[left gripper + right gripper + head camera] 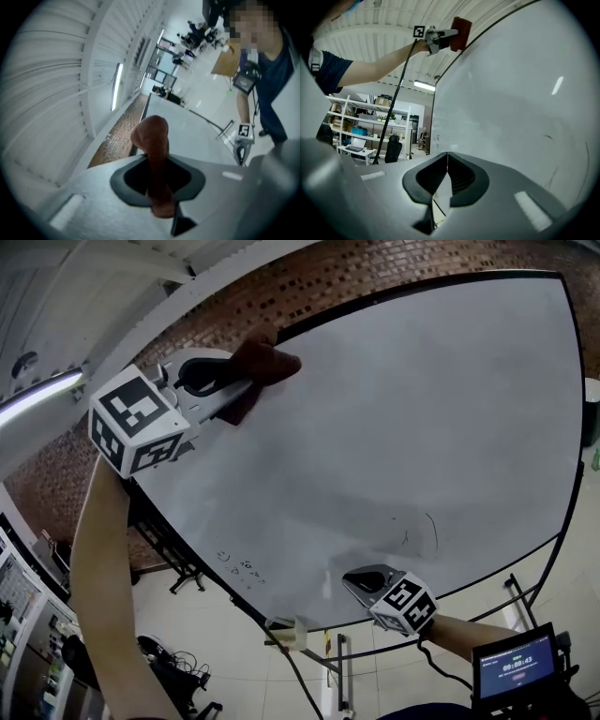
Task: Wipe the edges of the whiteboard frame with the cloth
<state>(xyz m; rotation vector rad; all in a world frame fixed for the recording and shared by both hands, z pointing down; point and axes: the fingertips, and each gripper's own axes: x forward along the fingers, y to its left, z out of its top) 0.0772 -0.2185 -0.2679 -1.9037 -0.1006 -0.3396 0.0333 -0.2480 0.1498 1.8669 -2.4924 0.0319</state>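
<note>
- Brick wall (375,277), red-brown, runs 9 to 1 o'clock in head view.
- White ribbed ceiling (56,70) fills 8–12 o'clock of left gripper view.
- Tube light (37,395), lit, at 9 o'clock in head view, on the ceiling.
- Floor (272,681) pale & glossy, 6 o'clock in head view.
- Cable tangle (173,657) on the floor, approx. 7 o'clock.
- White shelf racks (351,119) w/ boxes, 9 o'clock in right gripper view.
- Black office chair (393,151) just beside the racks, 8 o'clock; desk w/ laptop (354,149) near it.
- More shelving (19,615) at 8 o'clock edge of head view, contents too small to tell.
</note>
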